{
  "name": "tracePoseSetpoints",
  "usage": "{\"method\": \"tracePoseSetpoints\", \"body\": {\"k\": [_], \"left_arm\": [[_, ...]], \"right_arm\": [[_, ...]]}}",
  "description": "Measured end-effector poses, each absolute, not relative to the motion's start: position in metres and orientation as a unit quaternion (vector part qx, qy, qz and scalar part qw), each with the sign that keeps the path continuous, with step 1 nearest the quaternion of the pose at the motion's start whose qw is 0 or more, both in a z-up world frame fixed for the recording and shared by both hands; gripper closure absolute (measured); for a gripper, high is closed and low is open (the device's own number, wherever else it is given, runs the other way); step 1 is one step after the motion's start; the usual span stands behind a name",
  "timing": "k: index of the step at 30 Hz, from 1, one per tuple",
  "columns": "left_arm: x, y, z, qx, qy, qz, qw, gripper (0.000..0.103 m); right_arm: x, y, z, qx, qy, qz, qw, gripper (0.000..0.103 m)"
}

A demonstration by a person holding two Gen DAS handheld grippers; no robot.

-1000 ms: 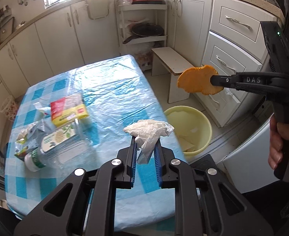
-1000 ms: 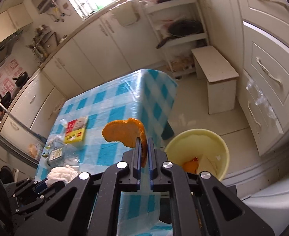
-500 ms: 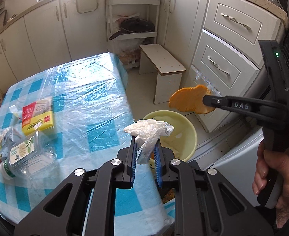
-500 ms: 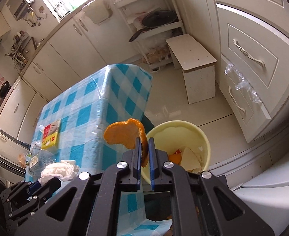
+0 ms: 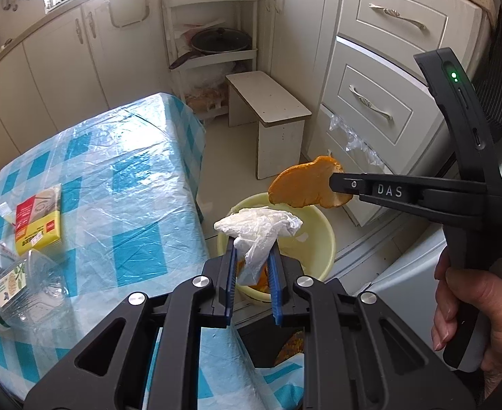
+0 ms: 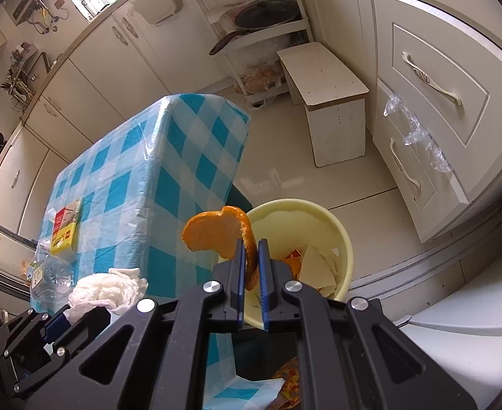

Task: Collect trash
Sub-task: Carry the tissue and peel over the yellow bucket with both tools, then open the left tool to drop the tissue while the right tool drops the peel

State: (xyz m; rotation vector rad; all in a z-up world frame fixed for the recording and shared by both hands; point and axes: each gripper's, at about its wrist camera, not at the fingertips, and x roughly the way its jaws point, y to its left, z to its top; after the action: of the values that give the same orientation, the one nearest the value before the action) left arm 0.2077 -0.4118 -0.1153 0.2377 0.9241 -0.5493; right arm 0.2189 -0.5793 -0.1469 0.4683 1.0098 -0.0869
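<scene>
My left gripper (image 5: 252,251) is shut on a crumpled white tissue (image 5: 261,227) and holds it above the near rim of the yellow bin (image 5: 322,239) on the floor. My right gripper (image 6: 250,249) is shut on an orange peel (image 6: 213,235) and holds it over the bin (image 6: 340,235), which has paper scraps and peel inside. The peel (image 5: 302,184) and right gripper (image 5: 334,181) also show in the left wrist view; the tissue (image 6: 105,287) shows in the right wrist view.
The table with a blue checked cloth (image 5: 114,177) stands left of the bin, with a red-and-yellow packet (image 5: 39,218), a plastic bottle (image 5: 28,283) and wrappers on it. A white stool (image 5: 268,116), drawers (image 5: 381,109) and a shelf rack (image 5: 213,34) stand behind.
Both grippers have moved right, off the table, toward and over the yellow bin, still holding the tissue and the peel.
</scene>
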Motion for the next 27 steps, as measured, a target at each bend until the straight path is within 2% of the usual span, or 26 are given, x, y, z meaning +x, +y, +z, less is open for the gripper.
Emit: {"method": "tracePoseSetpoints", "body": {"k": [21, 23, 24, 25, 26, 27], "left_arm": [[0.235, -0.463, -0.18, 0.129, 0.499, -0.265, 0.815, 0.086], [0.237, -0.467, -0.18, 0.132, 0.497, -0.262, 0.817, 0.081], [0.238, -0.468, -0.181, 0.132, 0.498, -0.26, 0.817, 0.074], [0.239, -0.468, -0.181, 0.131, 0.499, -0.257, 0.817, 0.067], [0.24, -0.467, -0.182, 0.13, 0.499, -0.255, 0.818, 0.064], [0.24, -0.467, -0.181, 0.128, 0.499, -0.254, 0.819, 0.059]], "right_arm": [[0.241, -0.586, -0.185, 0.186, 0.537, -0.062, 0.82, 0.09], [0.243, -0.588, -0.189, 0.186, 0.541, -0.064, 0.818, 0.09], [0.244, -0.589, -0.19, 0.188, 0.542, -0.065, 0.816, 0.089], [0.244, -0.591, -0.192, 0.191, 0.544, -0.067, 0.814, 0.084], [0.244, -0.592, -0.192, 0.193, 0.544, -0.069, 0.814, 0.072], [0.244, -0.593, -0.192, 0.193, 0.543, -0.072, 0.814, 0.066]]}}
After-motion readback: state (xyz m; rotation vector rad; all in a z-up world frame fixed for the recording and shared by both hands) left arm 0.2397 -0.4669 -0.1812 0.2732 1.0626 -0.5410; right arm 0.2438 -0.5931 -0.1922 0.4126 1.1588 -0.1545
